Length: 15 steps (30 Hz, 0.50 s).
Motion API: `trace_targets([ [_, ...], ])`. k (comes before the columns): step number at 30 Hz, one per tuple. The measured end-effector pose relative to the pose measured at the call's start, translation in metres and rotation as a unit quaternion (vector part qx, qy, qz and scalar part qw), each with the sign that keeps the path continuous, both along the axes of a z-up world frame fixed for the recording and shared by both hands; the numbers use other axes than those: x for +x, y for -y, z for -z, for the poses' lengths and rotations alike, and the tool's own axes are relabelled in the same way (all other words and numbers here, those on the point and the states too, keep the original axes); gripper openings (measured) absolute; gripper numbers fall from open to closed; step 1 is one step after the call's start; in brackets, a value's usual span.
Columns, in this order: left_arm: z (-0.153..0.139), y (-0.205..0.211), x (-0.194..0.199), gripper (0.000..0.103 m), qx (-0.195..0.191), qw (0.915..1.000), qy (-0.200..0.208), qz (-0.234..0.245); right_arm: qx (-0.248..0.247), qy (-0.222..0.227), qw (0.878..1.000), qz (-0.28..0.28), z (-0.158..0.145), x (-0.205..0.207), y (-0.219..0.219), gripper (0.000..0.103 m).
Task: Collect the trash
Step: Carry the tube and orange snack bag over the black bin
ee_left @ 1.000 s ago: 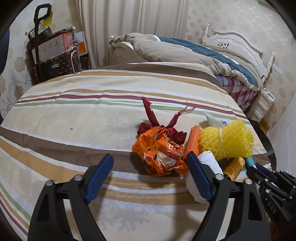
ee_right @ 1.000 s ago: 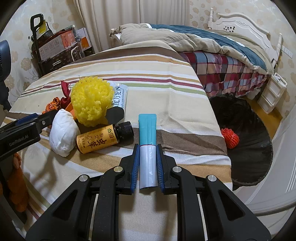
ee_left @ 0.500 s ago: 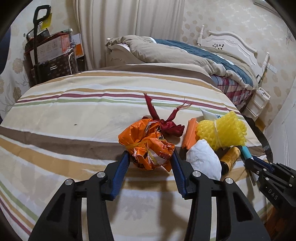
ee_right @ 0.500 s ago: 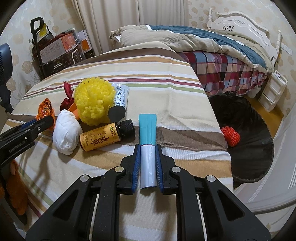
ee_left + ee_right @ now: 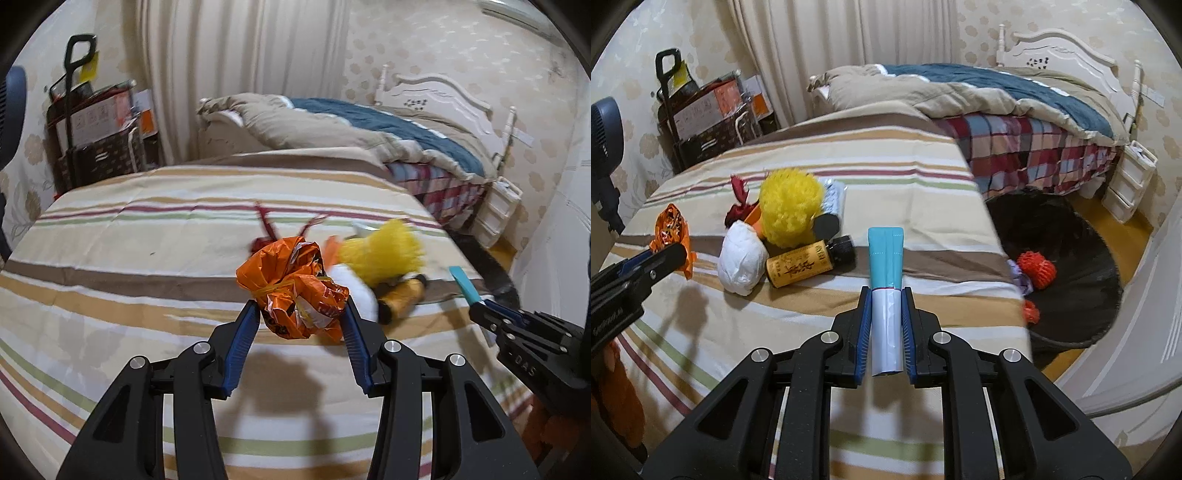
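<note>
While the left gripper pinches the orange wrapper, the right gripper squeezes the teal tube above the striped blanket.

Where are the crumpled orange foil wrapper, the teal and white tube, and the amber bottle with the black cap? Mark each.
crumpled orange foil wrapper point(image 5: 295, 291), left wrist view, middle of the crumple.
teal and white tube point(image 5: 885, 258), right wrist view, teal end.
amber bottle with the black cap point(image 5: 798, 266), right wrist view, label.
</note>
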<state>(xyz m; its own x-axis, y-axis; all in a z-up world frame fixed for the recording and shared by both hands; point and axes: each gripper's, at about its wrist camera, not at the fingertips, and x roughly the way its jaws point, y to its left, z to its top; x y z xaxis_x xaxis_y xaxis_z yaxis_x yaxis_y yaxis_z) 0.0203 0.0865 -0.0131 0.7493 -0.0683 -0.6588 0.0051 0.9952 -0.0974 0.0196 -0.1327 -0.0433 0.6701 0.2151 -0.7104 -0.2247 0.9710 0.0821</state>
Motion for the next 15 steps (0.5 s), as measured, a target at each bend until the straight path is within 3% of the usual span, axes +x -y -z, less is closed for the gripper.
trace_targets([
  [15, -0.021, 0.105, 0.031, 0.047, 0.001, 0.9931, 0.037, 0.111, -0.009, 0.052, 0.994, 0.094, -0.027, 0.001, 0.080, 0.016],
])
